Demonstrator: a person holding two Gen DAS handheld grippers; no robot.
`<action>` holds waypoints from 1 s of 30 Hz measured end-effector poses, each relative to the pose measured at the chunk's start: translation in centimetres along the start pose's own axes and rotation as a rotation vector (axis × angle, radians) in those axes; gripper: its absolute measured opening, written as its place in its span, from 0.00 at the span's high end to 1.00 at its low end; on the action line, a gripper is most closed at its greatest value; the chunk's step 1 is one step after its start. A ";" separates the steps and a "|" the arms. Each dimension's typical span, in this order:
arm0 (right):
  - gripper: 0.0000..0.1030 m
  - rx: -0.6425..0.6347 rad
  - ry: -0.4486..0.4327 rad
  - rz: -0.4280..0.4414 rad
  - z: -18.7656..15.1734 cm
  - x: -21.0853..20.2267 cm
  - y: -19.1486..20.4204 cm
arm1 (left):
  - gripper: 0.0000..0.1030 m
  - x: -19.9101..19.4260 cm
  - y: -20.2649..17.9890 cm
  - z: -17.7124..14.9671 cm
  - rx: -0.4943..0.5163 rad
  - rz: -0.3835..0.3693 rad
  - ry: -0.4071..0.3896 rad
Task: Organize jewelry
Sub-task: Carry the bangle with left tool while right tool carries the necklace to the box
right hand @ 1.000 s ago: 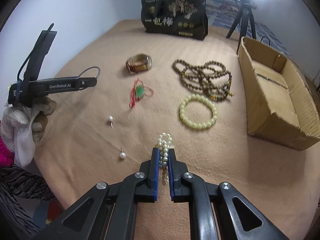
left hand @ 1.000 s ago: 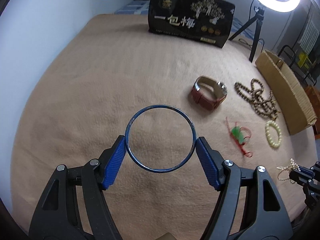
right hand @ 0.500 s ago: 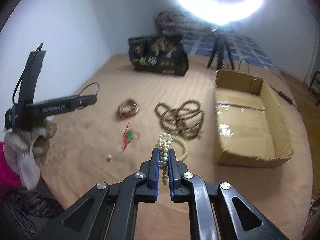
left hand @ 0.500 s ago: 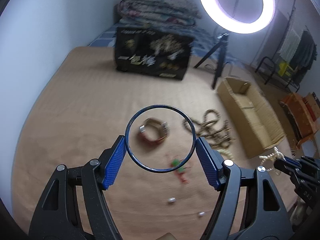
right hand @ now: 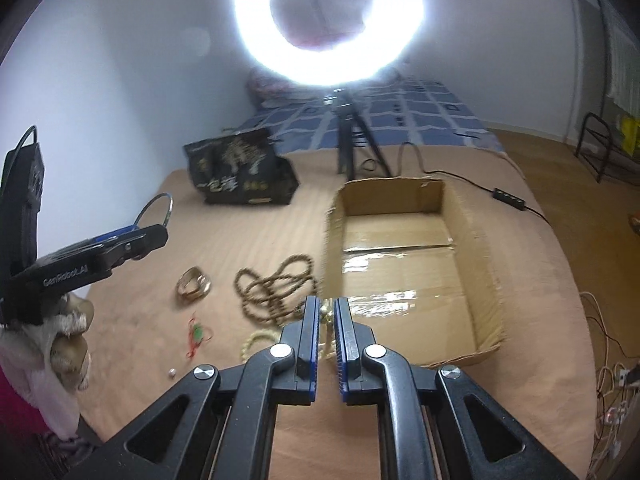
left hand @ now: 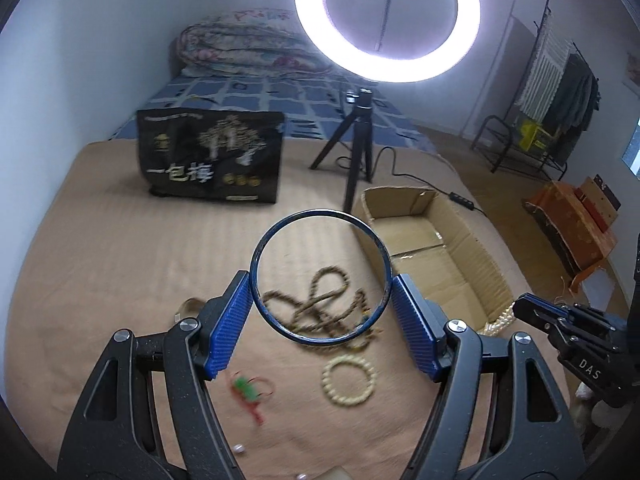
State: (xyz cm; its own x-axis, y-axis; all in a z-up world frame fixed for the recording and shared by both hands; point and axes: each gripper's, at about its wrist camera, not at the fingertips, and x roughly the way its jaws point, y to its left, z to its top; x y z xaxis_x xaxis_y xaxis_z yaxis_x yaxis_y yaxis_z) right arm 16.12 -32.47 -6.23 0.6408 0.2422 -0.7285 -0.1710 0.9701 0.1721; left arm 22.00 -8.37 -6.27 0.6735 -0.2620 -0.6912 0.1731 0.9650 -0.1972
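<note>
A thin dark-blue metal bangle is clamped across its width in the left gripper and a cream pearl strand is pinched in the right gripper, both held just beside the open brown cardboard box, apparently for dropping in.

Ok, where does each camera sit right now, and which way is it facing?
Left wrist: on the left gripper, looking down past its blue bangle at the bed; right gripper at right.
Right wrist: on the right gripper, shut on pearls, facing the cardboard box; gloved hand at left.
Shared: box, bead necklace, ring light.
</note>
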 end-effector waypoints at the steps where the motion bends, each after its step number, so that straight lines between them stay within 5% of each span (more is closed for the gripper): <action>1: 0.95 0.007 0.000 -0.004 0.2 0.1 -0.4 | 0.29 0.3 -0.4 0.2 -0.001 -0.007 0.001; 30: 0.95 0.156 0.050 -0.086 1.3 4.5 -7.7 | 0.29 10.4 -8.4 1.9 0.059 -0.079 0.063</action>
State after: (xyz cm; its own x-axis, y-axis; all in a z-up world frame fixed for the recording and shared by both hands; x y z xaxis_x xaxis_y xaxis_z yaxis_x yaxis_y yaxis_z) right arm 21.27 -38.80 -9.92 0.6092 0.1614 -0.7764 0.0036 0.9785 0.2063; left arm 28.87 -19.13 -10.49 0.6100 -0.3357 -0.7178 0.2667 0.9400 -0.2130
